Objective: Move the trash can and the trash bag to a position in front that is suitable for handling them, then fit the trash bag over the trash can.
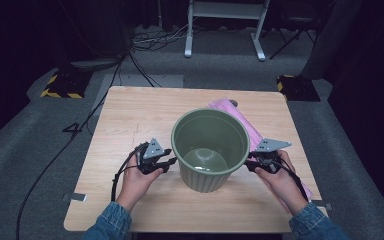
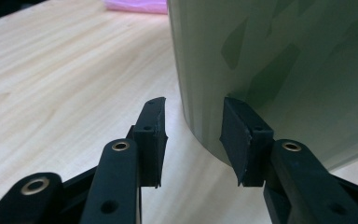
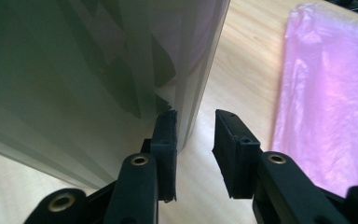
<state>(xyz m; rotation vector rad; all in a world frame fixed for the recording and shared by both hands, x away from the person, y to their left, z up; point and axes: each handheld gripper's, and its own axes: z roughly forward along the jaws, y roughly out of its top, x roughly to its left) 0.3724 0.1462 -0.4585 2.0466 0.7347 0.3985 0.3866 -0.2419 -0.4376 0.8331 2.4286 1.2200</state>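
— So, which way does the bin [image 1: 210,149] stand?

— Upright, mouth toward the top of the high view, its long axis vertical. It sits a little below and right of the middle of that frame, on the wooden table [image 1: 130,120], between my two hands.

— And your hands?

— Both forearms come in from the bottom edge in denim sleeves [image 1: 111,223]. My left hand [image 1: 136,182] holds the left gripper [image 1: 169,162] level, aimed right at the bin's lower wall. My right hand [image 1: 278,179] holds the right gripper [image 1: 247,164] level too, aimed left at the opposite side. Each has a grey three-cornered plate on top.

— Are the fingers on it?

— Not clamped. In the left gripper view my jaws stand apart with a gap between them; the right-hand pad lies against or just beside the curved wall, and I can't tell which. In the right gripper view the jaws also stand apart; the left-hand one sits right at the bin's edge, the other over bare table.

— How does the bin look?

— Dull green, round, slightly wider at the rim than at the base, faintly ribbed outside, with a pale glossy floor inside. A pink plastic bag [image 1: 252,131] lies flat on the table behind it, toward the right of the frame.
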